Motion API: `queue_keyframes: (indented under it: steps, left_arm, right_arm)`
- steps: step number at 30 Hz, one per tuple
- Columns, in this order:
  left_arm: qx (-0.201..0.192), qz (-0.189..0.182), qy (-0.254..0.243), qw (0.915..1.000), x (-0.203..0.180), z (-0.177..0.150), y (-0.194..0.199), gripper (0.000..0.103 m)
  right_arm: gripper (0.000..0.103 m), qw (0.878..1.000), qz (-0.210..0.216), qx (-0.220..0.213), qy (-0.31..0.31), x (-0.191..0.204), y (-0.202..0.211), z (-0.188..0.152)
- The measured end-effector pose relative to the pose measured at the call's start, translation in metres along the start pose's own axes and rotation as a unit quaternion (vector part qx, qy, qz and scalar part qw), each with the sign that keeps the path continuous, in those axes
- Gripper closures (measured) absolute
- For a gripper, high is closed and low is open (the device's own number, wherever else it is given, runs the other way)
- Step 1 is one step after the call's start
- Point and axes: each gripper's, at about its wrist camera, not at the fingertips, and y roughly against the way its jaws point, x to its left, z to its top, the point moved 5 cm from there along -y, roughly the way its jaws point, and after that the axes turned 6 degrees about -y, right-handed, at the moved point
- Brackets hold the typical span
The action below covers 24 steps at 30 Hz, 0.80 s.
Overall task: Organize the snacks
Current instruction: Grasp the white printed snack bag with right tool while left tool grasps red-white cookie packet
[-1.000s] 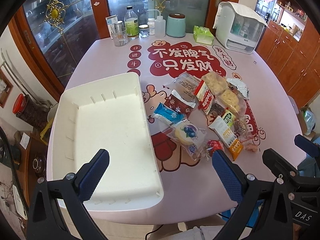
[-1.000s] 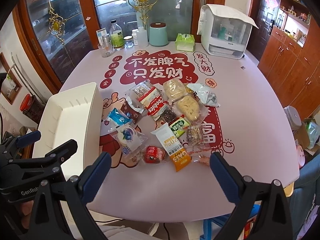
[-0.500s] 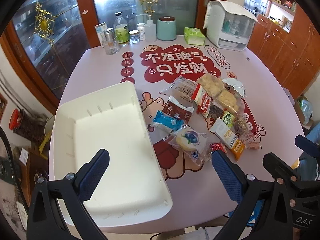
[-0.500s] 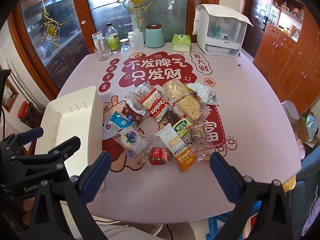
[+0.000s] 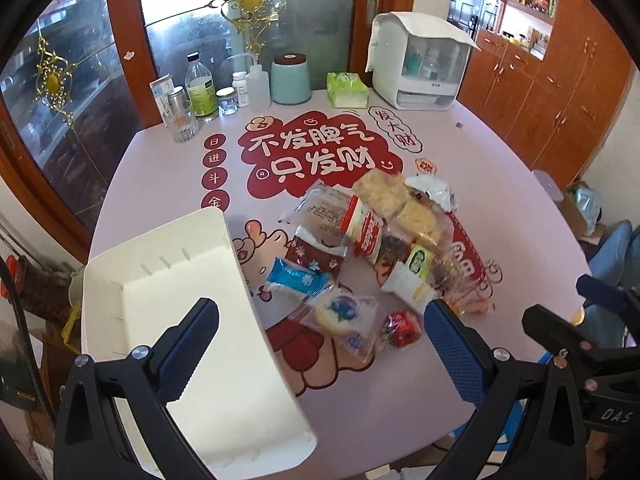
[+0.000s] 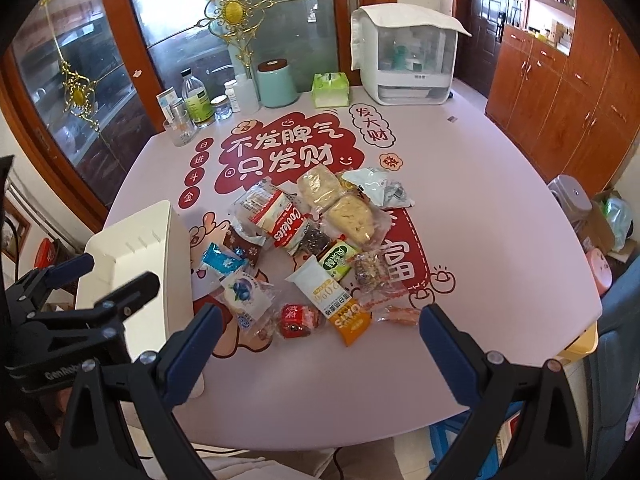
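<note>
A pile of wrapped snacks (image 5: 372, 248) (image 6: 316, 248) lies on the pink table, among them a red Cookies pack (image 6: 286, 226), an orange oats bar (image 6: 334, 300), a blue wrapper (image 5: 298, 278) and a small red packet (image 6: 296, 320). An empty white bin (image 5: 180, 320) (image 6: 156, 264) stands left of the pile. My left gripper (image 5: 320, 344) hangs open above the bin's right wall and the nearest snacks. My right gripper (image 6: 318, 344) hovers open over the table's near edge, just short of the pile. Neither holds anything.
At the table's far edge stand a glass (image 5: 182, 120), bottles (image 5: 200, 88), a teal canister (image 5: 290, 78), a green tissue pack (image 5: 346, 90) and a white appliance (image 5: 418, 66). Wooden cabinets (image 6: 568, 80) line the right wall. The right gripper's frame (image 5: 580, 340) shows at the left view's right.
Both grippers have risen and tilted up, so the table sits lower and farther in each view. The bin has slid toward the lower left of the left wrist view. Snacks have not moved.
</note>
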Motion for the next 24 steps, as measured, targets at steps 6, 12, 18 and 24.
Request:
queue_keyframes:
  steps: [6,12,18,24]
  left_arm:
    - [0.029,-0.014,0.037,0.9988,-0.001,0.009,-0.018,0.001]
    - [0.045,0.014,0.067,0.9966,-0.011,0.024,-0.042,0.001]
    - [0.054,0.041,0.098,0.9929,-0.025,0.042,-0.075,0.001]
    - [0.061,0.057,0.162,0.9833,-0.031,0.049,-0.121,0.001]
  right_arm:
    - [0.004,1.0,-0.005,-0.004,0.02,-0.01,-0.007,0.019]
    - [0.004,0.999,0.002,-0.002,0.046,-0.03,-0.026,0.052]
    - [0.004,0.997,0.012,0.014,0.077,-0.056,-0.062,0.092]
    - [0.004,0.993,0.036,0.036,0.108,-0.079,-0.111,0.126]
